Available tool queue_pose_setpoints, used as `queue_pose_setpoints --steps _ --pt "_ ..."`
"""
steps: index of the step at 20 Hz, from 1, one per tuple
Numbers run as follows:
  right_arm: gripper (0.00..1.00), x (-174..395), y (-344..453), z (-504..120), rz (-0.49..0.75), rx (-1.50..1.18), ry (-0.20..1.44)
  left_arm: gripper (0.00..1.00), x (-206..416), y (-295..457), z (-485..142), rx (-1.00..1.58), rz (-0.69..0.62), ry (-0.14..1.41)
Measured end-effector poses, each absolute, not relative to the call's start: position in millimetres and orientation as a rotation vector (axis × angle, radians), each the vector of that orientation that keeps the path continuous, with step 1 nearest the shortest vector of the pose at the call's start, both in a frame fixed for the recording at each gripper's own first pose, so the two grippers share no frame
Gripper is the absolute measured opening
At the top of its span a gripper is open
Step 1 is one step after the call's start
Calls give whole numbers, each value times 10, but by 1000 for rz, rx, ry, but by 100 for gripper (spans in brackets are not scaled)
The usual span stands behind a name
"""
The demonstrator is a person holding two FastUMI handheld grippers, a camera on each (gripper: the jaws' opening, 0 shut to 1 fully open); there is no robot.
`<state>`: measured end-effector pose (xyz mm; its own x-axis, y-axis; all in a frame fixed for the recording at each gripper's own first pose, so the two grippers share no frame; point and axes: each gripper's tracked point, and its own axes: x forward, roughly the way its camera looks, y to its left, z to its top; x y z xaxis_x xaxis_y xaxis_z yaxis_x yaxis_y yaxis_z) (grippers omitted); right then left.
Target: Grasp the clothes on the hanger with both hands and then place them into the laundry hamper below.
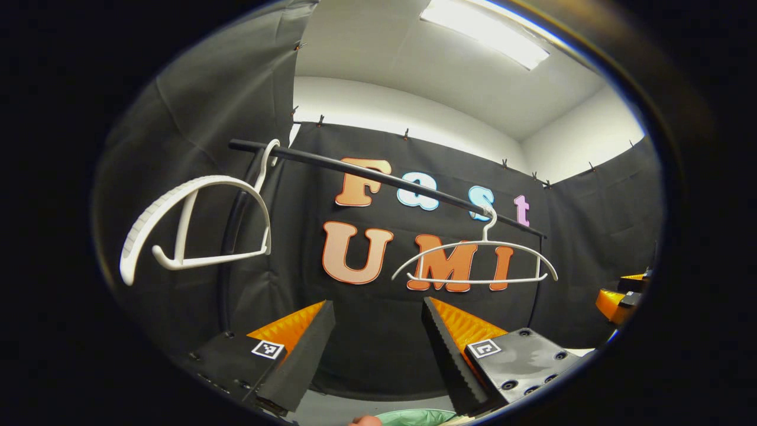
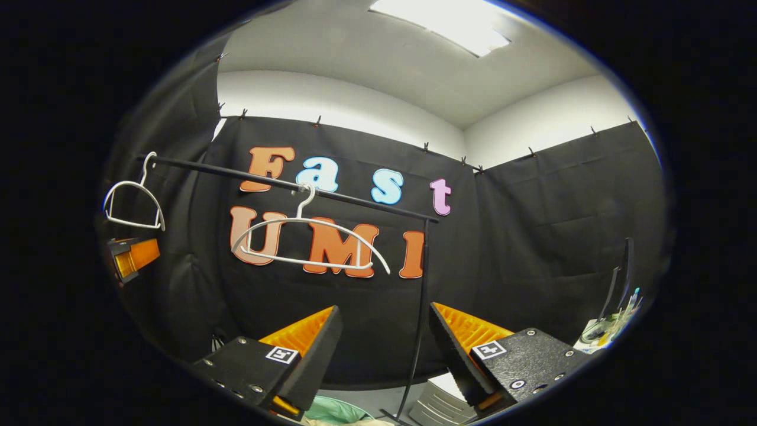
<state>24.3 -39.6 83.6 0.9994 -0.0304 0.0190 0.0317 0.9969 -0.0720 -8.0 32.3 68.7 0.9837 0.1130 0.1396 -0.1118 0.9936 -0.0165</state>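
A: Fingers first. Left gripper (image 1: pixel 378 349)?
B: Fingers apart, nothing btwn them, at bottom centre of left gripper view. Right gripper (image 2: pixel 384 355) same: spread wide, holding nothing.
A: Clothes?
B: Both hangers bare. Near hanger (image 1: pixel 195 228) hangs upper left of left gripper view, far hanger (image 1: pixel 476 260) right of centre, both on the black rail (image 1: pixel 384 177). Only fabric showing is a pale green bit (image 1: pixel 414 418) at the very bottom edge below the fingers; right gripper view has green and cream fabric (image 2: pixel 337 413) at bottom too. Prob. the clothes down low, maybe already in the hamper; can't tell, no rim visible.
A: Risks?
B: If the garment sits half over the edge, it could slide out. Also both grippers are aimed up at the rail, so lowering blind could snag a hanger hook or knock the rail post (image 2: pixel 419 313), which stands just beyond the right fingers.
A: Pose?
B: Both tilted upward, side by side; each shows at the edge of the other's view.
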Motion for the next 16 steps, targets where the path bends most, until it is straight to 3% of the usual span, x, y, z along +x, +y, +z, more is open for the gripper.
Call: queue_pose_setpoints --steps 16 --pt "91 254 -386 642 -25 -63 37 96 -29 382 569 -18 125 -106"
